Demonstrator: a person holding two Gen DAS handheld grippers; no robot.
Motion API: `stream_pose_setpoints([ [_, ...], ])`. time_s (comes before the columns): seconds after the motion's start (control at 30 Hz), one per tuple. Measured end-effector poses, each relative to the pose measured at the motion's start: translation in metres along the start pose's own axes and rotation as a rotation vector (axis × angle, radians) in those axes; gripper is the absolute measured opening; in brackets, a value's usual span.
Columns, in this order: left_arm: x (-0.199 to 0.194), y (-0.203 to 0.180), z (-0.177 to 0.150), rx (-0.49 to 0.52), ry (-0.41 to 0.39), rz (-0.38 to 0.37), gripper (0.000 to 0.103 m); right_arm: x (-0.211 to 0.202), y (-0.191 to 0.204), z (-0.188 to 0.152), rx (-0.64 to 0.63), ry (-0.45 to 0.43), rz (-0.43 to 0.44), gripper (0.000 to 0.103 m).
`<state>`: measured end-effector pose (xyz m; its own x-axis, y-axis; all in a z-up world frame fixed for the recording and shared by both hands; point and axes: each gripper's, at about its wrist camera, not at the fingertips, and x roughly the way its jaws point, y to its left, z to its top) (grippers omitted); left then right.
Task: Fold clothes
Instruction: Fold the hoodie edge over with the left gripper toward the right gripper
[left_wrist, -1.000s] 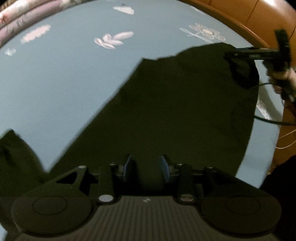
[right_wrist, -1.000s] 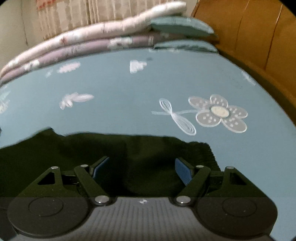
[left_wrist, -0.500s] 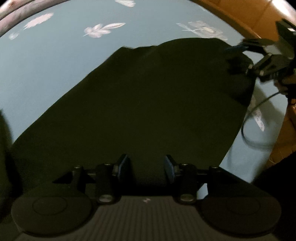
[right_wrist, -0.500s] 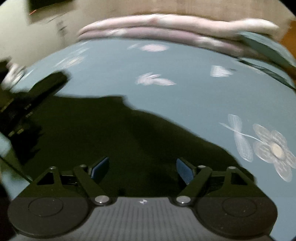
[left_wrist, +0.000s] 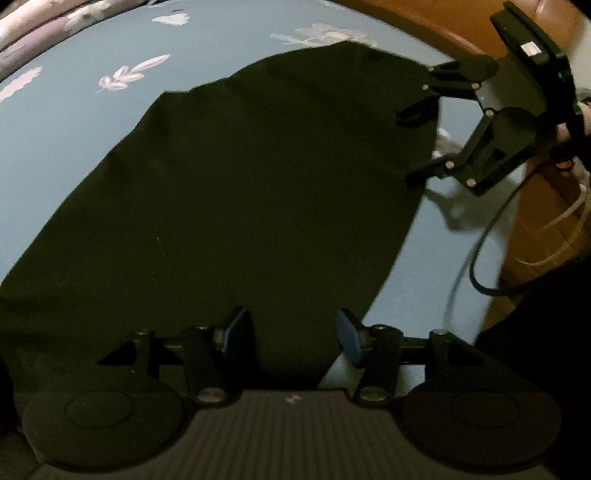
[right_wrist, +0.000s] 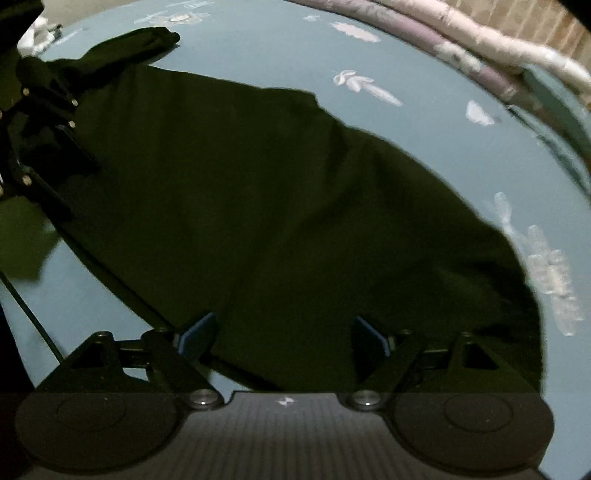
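A dark green garment (left_wrist: 240, 192) lies spread flat on a blue bedsheet with white flower prints (left_wrist: 74, 118). My left gripper (left_wrist: 291, 332) is open, its jaws hovering over the garment's near edge, nothing between them. My right gripper (right_wrist: 282, 332) is open over the opposite edge of the garment (right_wrist: 277, 206). The right gripper also shows in the left wrist view (left_wrist: 417, 147), open at the garment's far right corner. The left gripper shows dimly at the left of the right wrist view (right_wrist: 66, 147). A bunched sleeve (right_wrist: 129, 44) lies at the far end.
Folded pink and white quilts (right_wrist: 461, 48) lie along the far side of the bed. A brown wooden bed frame (left_wrist: 546, 206) borders the sheet on the right. A black cable (left_wrist: 484, 251) hangs from the right gripper over the sheet.
Both grippers swung round over the garment. The left gripper opened wider and the fabric it held now lies flat. The garment now fills more of both views.
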<state>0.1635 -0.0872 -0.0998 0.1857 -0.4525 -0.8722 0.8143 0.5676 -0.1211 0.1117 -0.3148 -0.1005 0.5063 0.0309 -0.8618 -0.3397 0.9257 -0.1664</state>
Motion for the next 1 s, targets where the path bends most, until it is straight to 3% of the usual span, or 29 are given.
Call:
stream_pose_setpoints([
  [0.1, -0.007, 0.015, 0.004, 0.046, -0.061, 0.012, 0.054, -0.008, 0.004, 0.016, 0.087, -0.055, -0.072, 0.088],
  [0.2, -0.005, 0.028, -0.001, 0.071, -0.081, 0.004, 0.054, -0.002, 0.019, 0.030, 0.218, -0.109, -0.063, 0.092],
  [0.33, -0.008, 0.041, -0.028, 0.047, -0.046, -0.005, 0.054, 0.024, 0.046, 0.017, 0.388, -0.010, -0.064, 0.093],
  [0.4, -0.016, 0.050, -0.047, 0.007, -0.056, -0.038, 0.055, 0.022, 0.052, 0.008, 0.492, -0.014, -0.098, 0.103],
  [0.5, -0.032, 0.065, -0.053, -0.020, -0.086, -0.062, 0.058, 0.018, 0.058, 0.004, 0.590, -0.008, -0.158, 0.103],
  [0.63, -0.051, 0.089, -0.045, -0.042, -0.139, 0.014, 0.058, 0.014, 0.067, 0.028, 0.600, 0.029, -0.208, 0.103],
  [0.77, -0.047, 0.105, -0.050, -0.115, -0.101, 0.037, 0.060, 0.006, 0.069, 0.049, 0.650, -0.014, -0.185, 0.103],
  [0.9, -0.046, 0.110, -0.063, -0.148, -0.120, 0.002, 0.061, 0.031, 0.076, 0.060, 0.701, 0.048, -0.145, 0.103],
  [1.0, -0.061, 0.121, -0.069, -0.184, -0.157, -0.014, 0.061, 0.043, 0.084, 0.068, 0.673, 0.101, -0.186, 0.103],
])
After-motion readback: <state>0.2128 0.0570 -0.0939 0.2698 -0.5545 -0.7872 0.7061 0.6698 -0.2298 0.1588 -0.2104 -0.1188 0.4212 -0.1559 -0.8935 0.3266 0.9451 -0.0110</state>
